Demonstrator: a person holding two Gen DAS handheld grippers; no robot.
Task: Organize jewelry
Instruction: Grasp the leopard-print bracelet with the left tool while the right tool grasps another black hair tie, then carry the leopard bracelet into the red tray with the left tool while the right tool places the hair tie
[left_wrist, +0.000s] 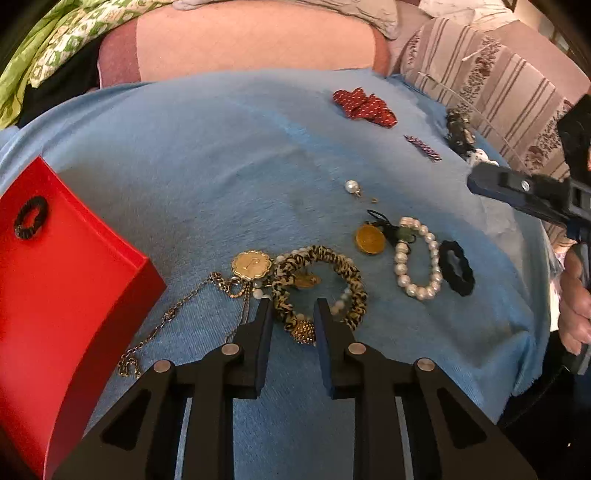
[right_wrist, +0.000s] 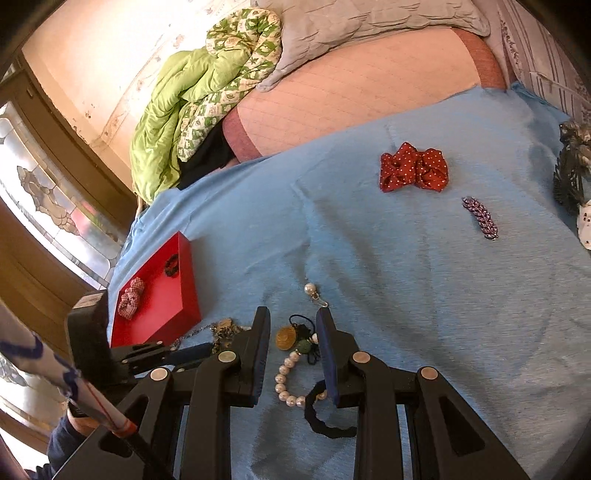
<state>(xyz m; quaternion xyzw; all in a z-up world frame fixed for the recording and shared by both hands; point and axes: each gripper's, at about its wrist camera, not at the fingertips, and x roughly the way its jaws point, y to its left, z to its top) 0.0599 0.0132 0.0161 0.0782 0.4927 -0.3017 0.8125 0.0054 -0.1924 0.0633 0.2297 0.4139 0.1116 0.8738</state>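
– Between the fingers of the left gripper (left_wrist: 293, 301), low in its own view, sits a gold beaded ball (left_wrist: 304, 330) on the leopard-print scrunchie (left_wrist: 354, 284). The jaws stand partly apart, astride it. I can't see the pads pressing.

– So what goes wrong if it closes and lifts?

– My worry is the tangle. A chain (left_wrist: 173, 314) and a scalloped medallion (left_wrist: 252, 264) look caught up with the scrunchie at 10 o'clock from the ball. They could be dragged along, snag, or drop short of the red tray (left_wrist: 74, 280) at 9 o'clock.

– How does the piece lie?

– Flat on the blue cloth (left_wrist: 221, 166) covering the bed. The loop is a slight oval running about 10 to 4, and it points nowhere. The chain gives the real long axis, trailing from 8 o'clock up toward 2.

– And the right gripper (right_wrist: 292, 312)?

– Parted too, gripping nothing. It hangs over the pearl bracelet (right_wrist: 286, 384), with the black scrunchie (right_wrist: 325, 424) under its right finger. Closing there might pinch both.

– Farther out?

– A purple clip (left_wrist: 423, 147) at 1 o'clock, with its long axis 10 to 4. The red dotted bow (left_wrist: 364, 103) lies beyond it.
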